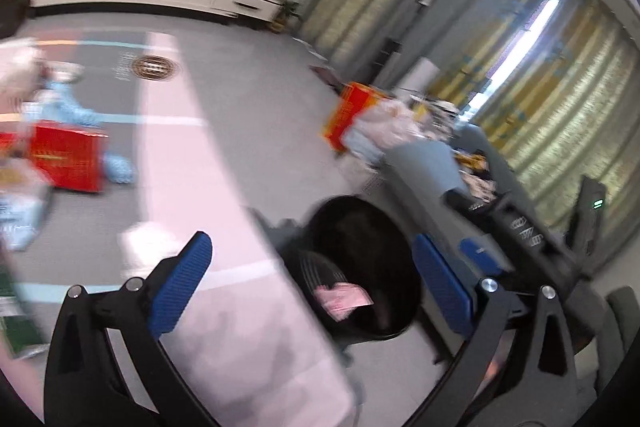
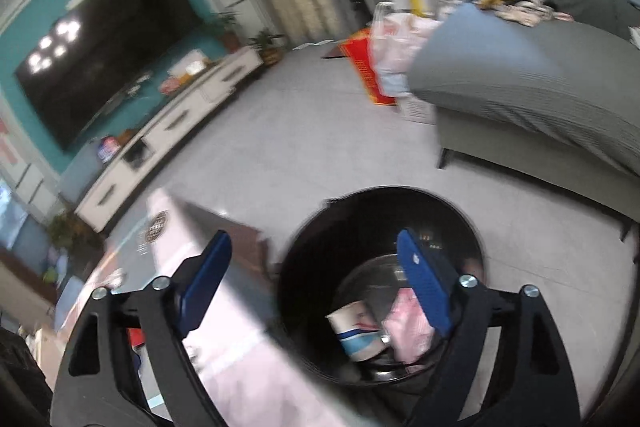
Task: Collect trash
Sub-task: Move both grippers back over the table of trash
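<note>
— Bin (image 2: 380, 283)? Just below right gripper (image 2: 316, 279), cup (image 2: 358, 331) and pink wrapper (image 2: 408, 331) already inside.
— Jaws? Spread wide, empty, both. Left gripper (image 1: 312, 287) alongside, likewise empty.

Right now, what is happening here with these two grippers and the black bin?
A person is collecting trash in a living room. Both the left gripper and the right gripper are open and hold nothing, above a black trash bin on the floor beside a pale table. Inside the bin lie a paper cup and a pink wrapper.
</note>
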`<state>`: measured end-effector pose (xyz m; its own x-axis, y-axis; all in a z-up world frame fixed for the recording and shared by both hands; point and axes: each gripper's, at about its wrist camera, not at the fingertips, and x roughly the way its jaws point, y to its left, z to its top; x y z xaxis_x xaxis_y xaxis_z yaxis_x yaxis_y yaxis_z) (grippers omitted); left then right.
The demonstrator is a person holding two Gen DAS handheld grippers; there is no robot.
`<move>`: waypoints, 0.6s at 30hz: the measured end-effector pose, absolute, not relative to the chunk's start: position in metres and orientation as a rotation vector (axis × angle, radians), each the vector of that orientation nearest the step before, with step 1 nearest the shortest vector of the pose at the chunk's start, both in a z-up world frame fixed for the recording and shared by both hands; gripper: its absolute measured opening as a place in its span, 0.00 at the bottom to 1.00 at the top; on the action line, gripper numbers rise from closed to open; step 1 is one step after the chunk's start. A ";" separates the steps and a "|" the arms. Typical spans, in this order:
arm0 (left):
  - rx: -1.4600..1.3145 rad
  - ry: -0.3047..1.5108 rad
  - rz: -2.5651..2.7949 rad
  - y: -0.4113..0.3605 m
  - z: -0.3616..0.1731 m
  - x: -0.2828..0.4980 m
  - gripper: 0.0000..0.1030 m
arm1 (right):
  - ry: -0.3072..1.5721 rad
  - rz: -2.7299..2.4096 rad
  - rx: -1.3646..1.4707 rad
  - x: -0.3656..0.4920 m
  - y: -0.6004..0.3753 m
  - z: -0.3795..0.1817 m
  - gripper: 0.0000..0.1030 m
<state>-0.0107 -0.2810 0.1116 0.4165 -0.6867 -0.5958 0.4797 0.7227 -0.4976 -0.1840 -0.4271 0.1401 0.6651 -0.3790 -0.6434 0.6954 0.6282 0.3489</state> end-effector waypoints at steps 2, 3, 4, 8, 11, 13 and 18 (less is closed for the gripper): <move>-0.236 0.863 -0.650 -0.254 0.120 -0.011 0.97 | 0.545 -0.595 0.588 -0.174 -0.412 0.149 0.87; -0.215 0.852 -0.599 -0.239 0.125 -0.010 0.97 | 0.542 -0.557 0.561 -0.167 -0.400 0.154 0.89; -0.201 0.845 -0.573 -0.230 0.127 -0.011 0.97 | 0.540 -0.533 0.548 -0.163 -0.392 0.157 0.92; -0.134 0.797 -0.396 -0.172 0.148 -0.018 0.97 | 0.522 -0.394 0.491 -0.145 -0.353 0.173 0.94; -0.143 0.768 -0.315 -0.129 0.165 -0.024 0.97 | 0.516 -0.308 0.468 -0.134 -0.328 0.182 0.96; -0.170 0.770 -0.267 -0.102 0.172 -0.027 0.97 | 0.516 -0.233 0.446 -0.125 -0.303 0.187 0.97; -0.275 0.792 -0.207 -0.040 0.168 -0.038 0.97 | 0.548 -0.107 0.345 -0.107 -0.248 0.191 0.97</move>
<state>-0.0381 -0.0400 0.1684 0.6856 -0.2842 -0.6702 0.0799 0.9444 -0.3188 -0.1069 -0.2484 0.1913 0.8497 -0.0083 -0.5272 0.1905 0.9372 0.2923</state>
